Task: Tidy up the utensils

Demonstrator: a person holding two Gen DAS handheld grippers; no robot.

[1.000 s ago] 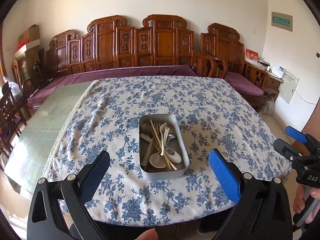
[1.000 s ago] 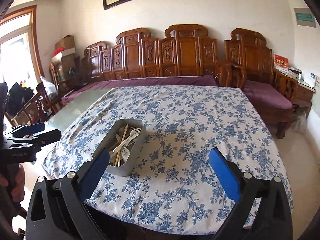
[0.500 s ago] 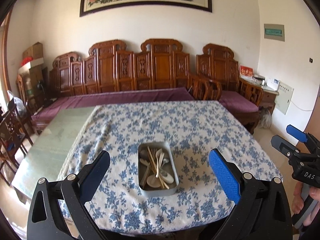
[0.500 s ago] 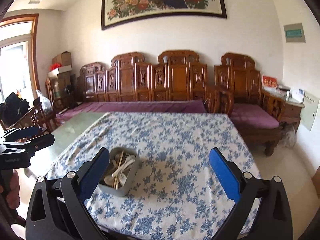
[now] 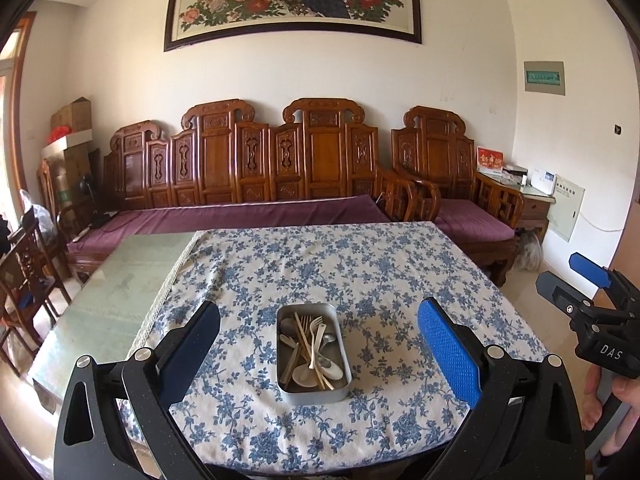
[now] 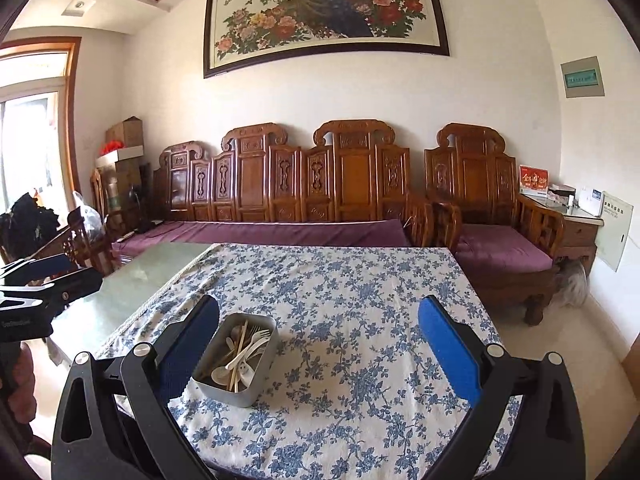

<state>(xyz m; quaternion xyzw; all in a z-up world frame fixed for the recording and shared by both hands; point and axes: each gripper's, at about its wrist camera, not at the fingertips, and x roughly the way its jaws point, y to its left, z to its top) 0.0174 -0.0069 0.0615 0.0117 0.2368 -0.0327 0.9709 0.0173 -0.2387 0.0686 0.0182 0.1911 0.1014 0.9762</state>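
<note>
A grey metal tin (image 5: pixel 313 394) sits near the front edge of the table with the blue floral cloth (image 5: pixel 372 276). It holds several mixed utensils (image 5: pixel 310 346): white plastic forks and spoons, metal spoons, wooden chopsticks. My left gripper (image 5: pixel 318 344) is open and empty, held back from the table's front, the tin between its fingers in view. My right gripper (image 6: pixel 318 346) is open and empty, with the tin (image 6: pixel 236 390) by its left finger. Each gripper shows at the other view's edge.
The cloth leaves a bare green glass strip (image 5: pixel 116 288) on the table's left. A carved wooden bench with purple cushions (image 5: pixel 256 212) stands behind the table, an armchair (image 6: pixel 496 240) at the right. Wooden chairs (image 5: pixel 24 264) stand at the left.
Both grippers have pulled back and tilted up from the table, so the tin looks smaller and farther and the wall painting has come into view. Both stayed open.
</note>
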